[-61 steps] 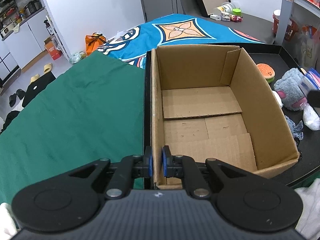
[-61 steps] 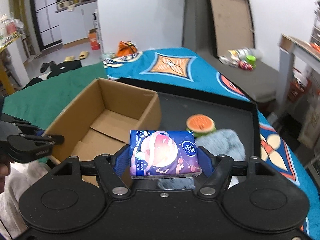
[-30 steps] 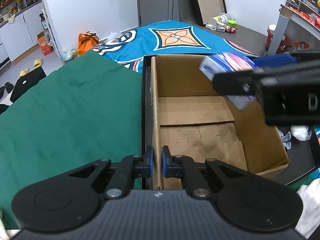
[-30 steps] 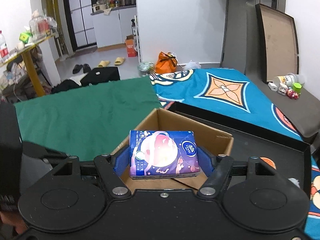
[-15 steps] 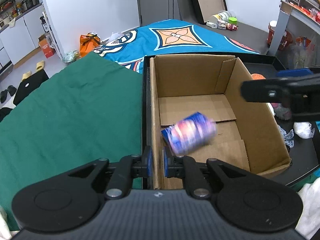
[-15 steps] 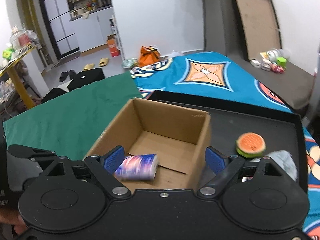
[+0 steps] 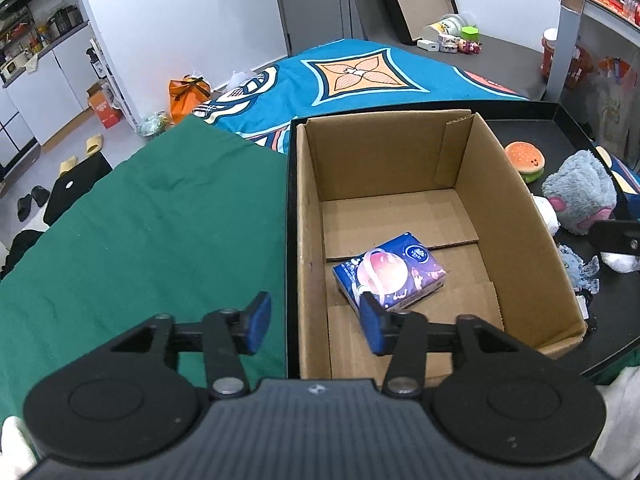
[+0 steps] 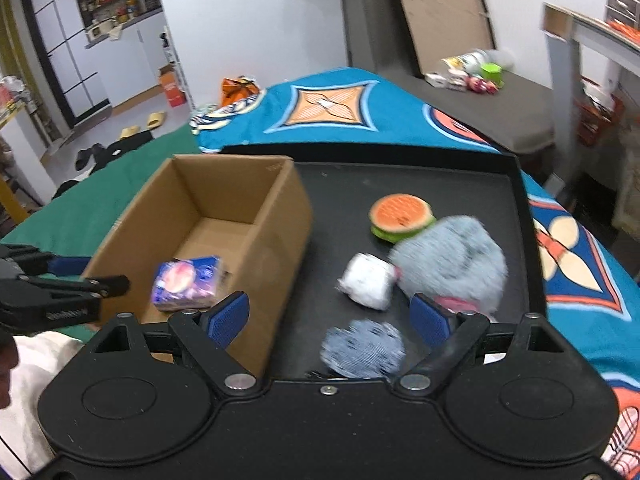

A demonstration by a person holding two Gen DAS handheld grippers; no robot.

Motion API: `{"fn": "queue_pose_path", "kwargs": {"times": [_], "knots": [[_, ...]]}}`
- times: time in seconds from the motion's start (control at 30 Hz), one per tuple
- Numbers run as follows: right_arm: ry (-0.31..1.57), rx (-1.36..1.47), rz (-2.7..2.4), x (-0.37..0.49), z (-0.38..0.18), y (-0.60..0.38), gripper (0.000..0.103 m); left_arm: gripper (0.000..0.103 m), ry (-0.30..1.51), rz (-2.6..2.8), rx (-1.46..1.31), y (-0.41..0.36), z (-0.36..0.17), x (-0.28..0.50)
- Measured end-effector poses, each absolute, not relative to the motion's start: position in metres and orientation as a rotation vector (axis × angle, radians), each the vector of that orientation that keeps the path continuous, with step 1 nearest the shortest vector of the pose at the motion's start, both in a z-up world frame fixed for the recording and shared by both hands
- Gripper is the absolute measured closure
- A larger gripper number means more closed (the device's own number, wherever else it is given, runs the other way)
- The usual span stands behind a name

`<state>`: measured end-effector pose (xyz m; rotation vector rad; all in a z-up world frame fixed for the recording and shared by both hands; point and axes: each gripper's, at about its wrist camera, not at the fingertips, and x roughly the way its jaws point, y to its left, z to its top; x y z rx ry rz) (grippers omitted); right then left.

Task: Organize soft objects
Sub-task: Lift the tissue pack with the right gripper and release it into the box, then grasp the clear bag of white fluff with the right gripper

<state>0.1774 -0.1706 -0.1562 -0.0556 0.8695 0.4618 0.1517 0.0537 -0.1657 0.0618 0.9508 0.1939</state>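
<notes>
The left gripper [image 7: 316, 322] straddles the near-left wall of the cardboard box [image 7: 516, 216], one blue pad outside over the green cloth [image 7: 140, 220], the other inside; its jaws are opening and the pads press on nothing, though the wall stands between them. On the box floor, toward the near-left corner, lies the tissue pack [image 7: 390, 276] — dark blue and purple, with a pink planet picture and a round white logo at its 1 o'clock corner. The print is too small to read.

The right gripper [image 8: 330, 318] hangs over the black tray [image 8: 516, 200], its jaws spread wide and empty. Below and between its pads lies a blue-and-white speckled cloth piece [image 8: 362, 348]. At 12 o'clock from that sits a white bundle [image 8: 366, 284], touching a grey plush toy [image 8: 452, 260] at its 3 o'clock. A burger-shaped squishy [image 8: 400, 214] — orange top, green base — rests just beyond the plush, at its 11 o'clock. The box stands at the tray's 9 o'clock side. In the right view the arm of the left gripper bears white lettering, too blurred to make out. A teal patterned blanket [image 8: 332, 112] lies under the tray's far edge.
</notes>
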Motion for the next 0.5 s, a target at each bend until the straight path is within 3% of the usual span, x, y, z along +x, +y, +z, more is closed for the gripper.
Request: {"fn": "queue_pose_path", "kwargs": {"times": [0.3,0.5], "knots": [[0.890,-0.043,0.390,0.187,-0.170,-0.206,0.018,0.034,0.959,0.231,0.095,0.044,-0.172,0.157],[0.920,-0.045,0.349,0.196,-0.189,-0.221,0.020,0.031,0.975,0.245,0.134,0.037,-0.177,0.164]]}}
